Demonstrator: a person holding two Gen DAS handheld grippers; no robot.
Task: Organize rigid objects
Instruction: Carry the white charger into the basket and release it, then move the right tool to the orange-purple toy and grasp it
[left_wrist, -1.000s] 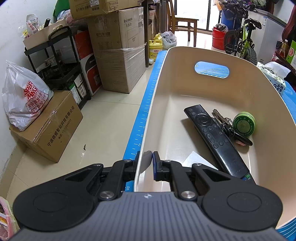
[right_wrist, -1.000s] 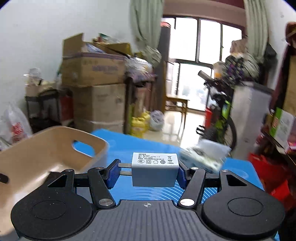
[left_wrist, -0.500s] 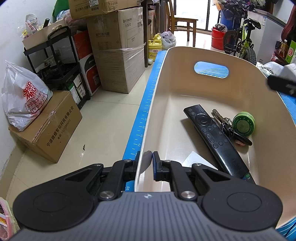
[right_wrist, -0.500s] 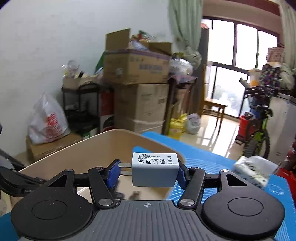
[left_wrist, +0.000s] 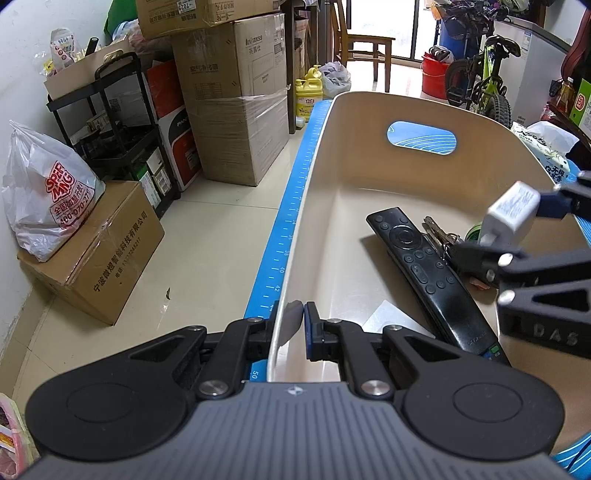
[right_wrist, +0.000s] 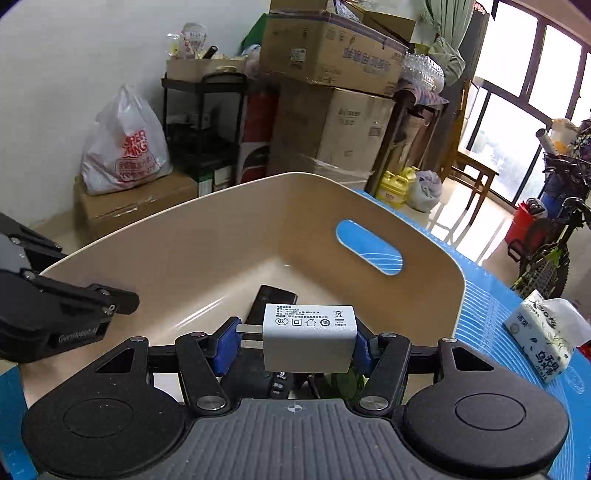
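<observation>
My left gripper (left_wrist: 293, 328) is shut on the near left wall of a beige plastic bin (left_wrist: 321, 206), one finger inside and one outside. The bin holds a black remote (left_wrist: 424, 266), a bunch of keys (left_wrist: 437, 232), a green round tin (left_wrist: 472, 232) mostly hidden, and a white paper (left_wrist: 388, 314). My right gripper (right_wrist: 295, 345) is shut on a white USB charger (right_wrist: 308, 338) and holds it above the bin's inside, over the remote (right_wrist: 271, 301). The charger also shows in the left wrist view (left_wrist: 511, 212).
The bin stands on a blue mat (right_wrist: 491, 306) with a ruler edge (left_wrist: 291, 221). A tissue pack (right_wrist: 546, 343) lies on the mat to the right. Cardboard boxes (left_wrist: 236, 110), a black shelf (left_wrist: 107, 122), a plastic bag (left_wrist: 48, 195) and a bicycle (left_wrist: 480, 85) stand on the floor around.
My right gripper has swung left with the charger, from over the mat to over the bin, and now shows in the left wrist view. The left gripper has not moved.
</observation>
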